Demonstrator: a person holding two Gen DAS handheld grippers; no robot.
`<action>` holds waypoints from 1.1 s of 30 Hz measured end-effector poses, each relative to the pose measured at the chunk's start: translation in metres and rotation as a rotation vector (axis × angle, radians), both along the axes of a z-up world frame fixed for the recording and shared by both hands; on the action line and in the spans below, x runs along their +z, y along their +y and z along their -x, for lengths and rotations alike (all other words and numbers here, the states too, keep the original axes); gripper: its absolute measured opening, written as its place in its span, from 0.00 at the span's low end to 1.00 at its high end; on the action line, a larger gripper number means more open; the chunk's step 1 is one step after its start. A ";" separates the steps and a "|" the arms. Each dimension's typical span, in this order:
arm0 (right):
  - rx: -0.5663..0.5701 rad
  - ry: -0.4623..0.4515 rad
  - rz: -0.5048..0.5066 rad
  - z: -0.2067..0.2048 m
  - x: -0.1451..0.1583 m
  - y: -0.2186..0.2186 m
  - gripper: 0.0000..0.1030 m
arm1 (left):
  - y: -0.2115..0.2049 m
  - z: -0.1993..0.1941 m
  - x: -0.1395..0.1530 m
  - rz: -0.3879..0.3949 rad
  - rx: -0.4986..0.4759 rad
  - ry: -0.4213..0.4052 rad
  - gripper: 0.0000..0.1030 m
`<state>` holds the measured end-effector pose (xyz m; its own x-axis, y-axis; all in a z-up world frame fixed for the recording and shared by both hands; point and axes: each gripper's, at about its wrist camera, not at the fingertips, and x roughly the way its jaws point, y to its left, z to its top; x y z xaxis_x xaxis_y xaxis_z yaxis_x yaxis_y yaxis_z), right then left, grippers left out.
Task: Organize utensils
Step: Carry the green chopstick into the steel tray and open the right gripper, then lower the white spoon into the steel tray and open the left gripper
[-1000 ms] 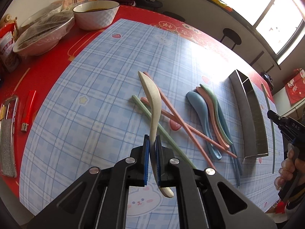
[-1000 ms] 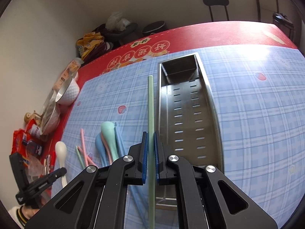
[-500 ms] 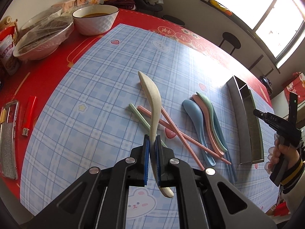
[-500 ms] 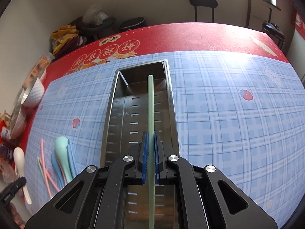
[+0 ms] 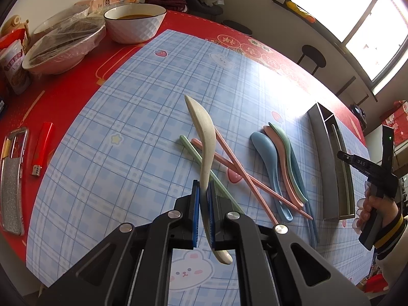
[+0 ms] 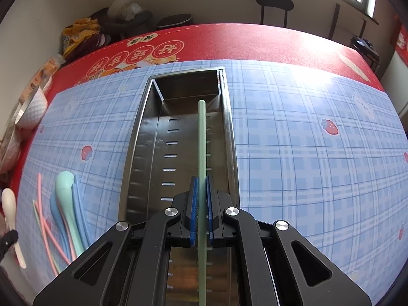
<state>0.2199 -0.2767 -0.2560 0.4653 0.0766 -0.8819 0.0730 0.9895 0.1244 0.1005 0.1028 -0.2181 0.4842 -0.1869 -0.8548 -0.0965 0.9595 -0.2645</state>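
Observation:
My left gripper (image 5: pixel 202 191) is shut on a cream spoon (image 5: pixel 204 137) and holds it above the blue checked mat. Below it lie a green chopstick (image 5: pixel 190 148), two pink chopsticks (image 5: pixel 239 170), and blue (image 5: pixel 267 158), pink and green spoons (image 5: pixel 285 145). My right gripper (image 6: pixel 201 186) is shut on a green chopstick (image 6: pixel 201 140) and holds it lengthwise over the steel utensil tray (image 6: pixel 142 132), toward its right side. The tray (image 5: pixel 329 158) and the right gripper's hand also show at the right in the left wrist view.
Two bowls (image 5: pixel 132 25) and food packets stand on the red tablecloth at the far left. A red lighter (image 5: pixel 42 148) and a glittery case (image 5: pixel 10 178) lie at the left edge. The loose utensils (image 6: pixel 63 204) lie left of the tray.
My right gripper has moved with the green chopstick from beside the tray to over its inside, and lower. The left gripper holds the cream spoon much as before.

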 end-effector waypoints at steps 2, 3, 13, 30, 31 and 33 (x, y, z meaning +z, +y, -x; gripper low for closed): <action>0.001 0.004 0.006 -0.001 -0.001 0.001 0.06 | 0.000 0.000 0.000 0.002 -0.001 0.000 0.06; 0.001 0.006 0.011 0.000 0.000 0.002 0.06 | -0.001 0.000 0.000 0.002 -0.001 0.000 0.06; -0.020 -0.011 -0.008 0.000 0.007 0.000 0.08 | 0.000 0.002 0.003 0.002 -0.002 -0.008 0.06; -0.101 -0.115 -0.070 0.062 0.048 -0.034 0.53 | -0.053 -0.015 0.023 -0.006 -0.124 -0.032 0.06; -0.107 -0.109 -0.069 0.064 0.048 -0.037 0.57 | -0.059 -0.018 0.024 0.000 -0.136 -0.031 0.06; -0.112 -0.107 -0.073 0.069 0.046 -0.041 0.58 | -0.074 -0.023 0.026 0.009 -0.160 -0.026 0.06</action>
